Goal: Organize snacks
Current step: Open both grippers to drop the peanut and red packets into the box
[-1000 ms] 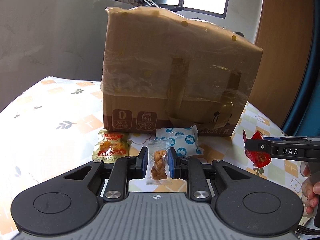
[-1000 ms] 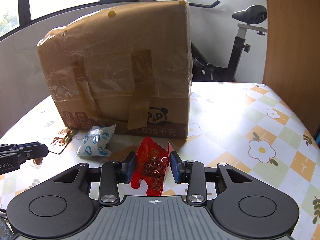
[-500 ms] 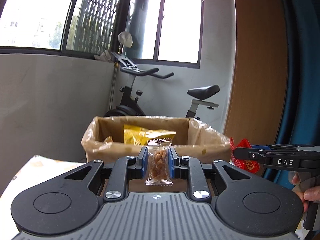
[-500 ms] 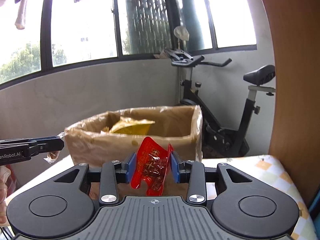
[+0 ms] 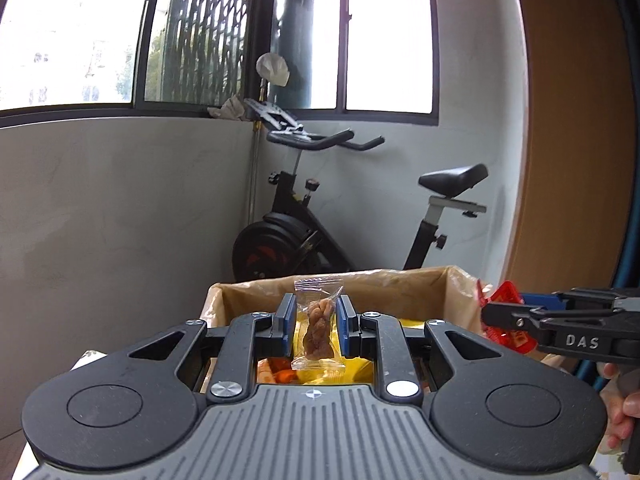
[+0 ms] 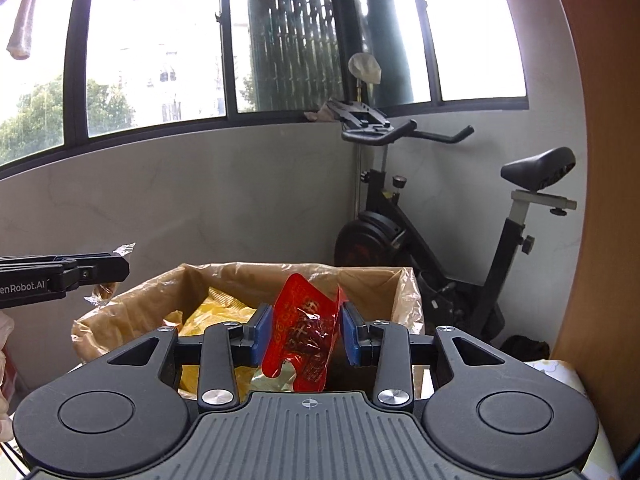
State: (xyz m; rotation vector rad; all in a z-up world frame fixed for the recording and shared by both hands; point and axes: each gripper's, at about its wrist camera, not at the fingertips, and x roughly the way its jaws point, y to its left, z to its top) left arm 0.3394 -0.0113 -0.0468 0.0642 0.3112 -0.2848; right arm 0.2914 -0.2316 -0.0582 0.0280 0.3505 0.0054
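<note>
We see a clear crinkly packet with a brown twisted pastry inside, pinched between the blue pads of the left gripper above the open cardboard box. The right gripper is clamped on a glossy red foil packet, also over the box. The box is lined with wrinkled film and holds yellow bags. Behind stands a black exercise bike.
</note>
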